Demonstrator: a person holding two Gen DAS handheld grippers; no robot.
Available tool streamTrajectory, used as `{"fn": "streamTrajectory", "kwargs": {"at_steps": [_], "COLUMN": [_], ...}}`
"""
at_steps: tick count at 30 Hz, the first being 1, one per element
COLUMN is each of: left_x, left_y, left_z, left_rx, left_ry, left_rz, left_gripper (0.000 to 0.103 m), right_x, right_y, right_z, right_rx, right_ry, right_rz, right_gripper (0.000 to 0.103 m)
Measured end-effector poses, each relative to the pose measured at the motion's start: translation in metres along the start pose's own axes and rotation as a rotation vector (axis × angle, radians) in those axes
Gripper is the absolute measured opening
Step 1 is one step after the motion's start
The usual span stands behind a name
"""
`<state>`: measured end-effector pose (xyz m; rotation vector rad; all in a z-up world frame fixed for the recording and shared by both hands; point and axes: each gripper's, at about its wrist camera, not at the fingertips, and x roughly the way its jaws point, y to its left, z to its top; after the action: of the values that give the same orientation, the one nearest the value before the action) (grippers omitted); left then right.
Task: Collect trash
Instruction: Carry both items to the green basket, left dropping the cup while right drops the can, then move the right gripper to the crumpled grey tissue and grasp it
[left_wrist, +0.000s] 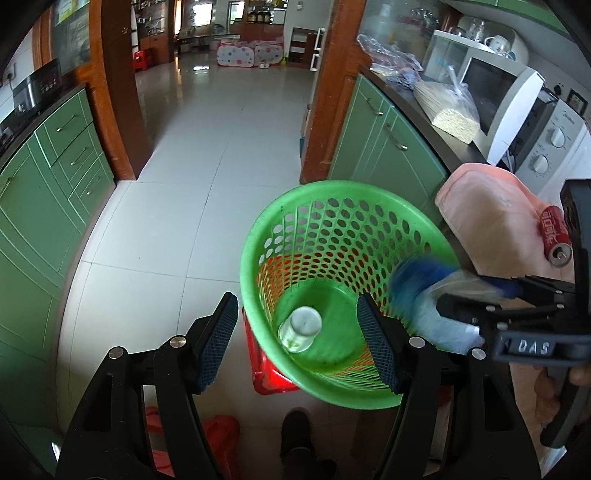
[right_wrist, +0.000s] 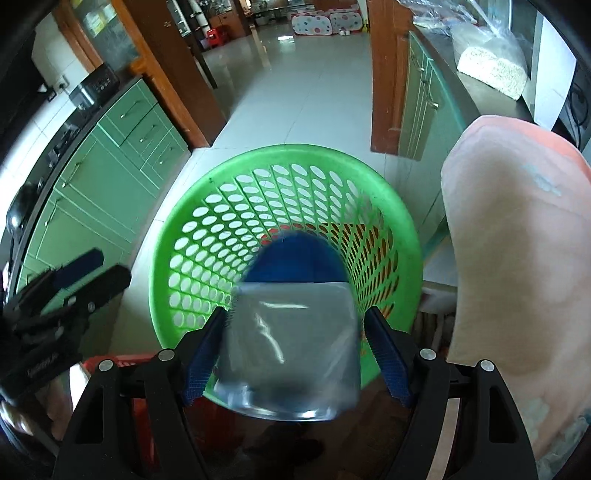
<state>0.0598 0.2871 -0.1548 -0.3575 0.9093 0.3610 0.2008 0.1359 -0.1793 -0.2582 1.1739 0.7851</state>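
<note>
— Green perforated plastic basket (right_wrist: 192, 236) sits on a red plastic stool (left_wrist: 271, 373), mouth tilted toward us; why hold the packet there?

— Right gripper (right_wrist: 295, 354) hangs over the rim so the blue-and-silver glossy foil packet (right_wrist: 291, 332) can fall inside; its jaws look spread, the packet loose between them, blurred.

— And the left gripper (left_wrist: 295, 336)?

— Wide, holding nothing; a white plastic cup (left_wrist: 300, 328) lies on the basket floor; a red drink can (left_wrist: 554, 236) waits far right on a pink cloth (left_wrist: 487, 218).

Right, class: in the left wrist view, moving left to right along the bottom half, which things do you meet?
Green cabinets → left gripper → white cup in the green basket → blue-and-clear packet → red can.
</note>
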Motion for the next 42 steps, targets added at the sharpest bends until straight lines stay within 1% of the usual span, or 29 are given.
{"fn": "streamTrajectory", "kwargs": {"at_steps": [1, 2, 3, 6, 9, 16, 28, 31, 35, 38, 42], "left_x": [0.001, 0.001, 0.001, -0.002, -0.007, -0.019, -0.035, -0.037, -0.036, -0.036, -0.035], "left_y": [0.0, 0.001, 0.0, -0.004, -0.011, -0.03, -0.073, -0.083, -0.095, -0.106, -0.122], "left_z": [-0.001, -0.001, -0.001, 0.0, 0.001, 0.005, 0.008, 0.009, 0.009, 0.01, 0.011], "left_rx": [-0.002, -0.004, -0.004, 0.004, 0.016, 0.053, 0.124, 0.139, 0.155, 0.176, 0.203], "left_ry": [0.002, 0.003, 0.003, -0.002, -0.012, -0.033, -0.058, -0.062, -0.057, -0.056, -0.055], "left_rz": [0.0, 0.0, -0.002, -0.004, -0.013, -0.039, -0.096, -0.111, -0.132, -0.147, -0.164], "left_gripper": [0.067, 0.067, 0.067, 0.067, 0.067, 0.067, 0.067, 0.067, 0.067, 0.067, 0.067], "right_x": [-0.001, -0.004, -0.005, -0.015, -0.034, -0.088, -0.179, -0.189, -0.189, -0.185, -0.172], "right_y": [0.0, 0.0, 0.001, -0.001, -0.006, -0.03, -0.089, -0.107, -0.141, -0.155, -0.169], "right_z": [0.001, 0.001, 0.002, -0.001, -0.009, -0.038, -0.091, -0.103, -0.122, -0.132, -0.137], "right_rx": [-0.001, -0.003, -0.005, -0.003, 0.004, 0.057, 0.165, 0.203, 0.271, 0.298, 0.327], "right_ry": [-0.006, -0.017, -0.023, -0.04, -0.07, -0.134, -0.267, -0.276, -0.246, -0.223, -0.196], "right_rz": [-0.003, -0.006, -0.006, -0.004, -0.007, -0.033, -0.142, -0.179, -0.212, -0.223, -0.205], "right_gripper": [0.075, 0.079, 0.081, 0.081, 0.081, 0.081, 0.081, 0.081, 0.081, 0.081, 0.08]}}
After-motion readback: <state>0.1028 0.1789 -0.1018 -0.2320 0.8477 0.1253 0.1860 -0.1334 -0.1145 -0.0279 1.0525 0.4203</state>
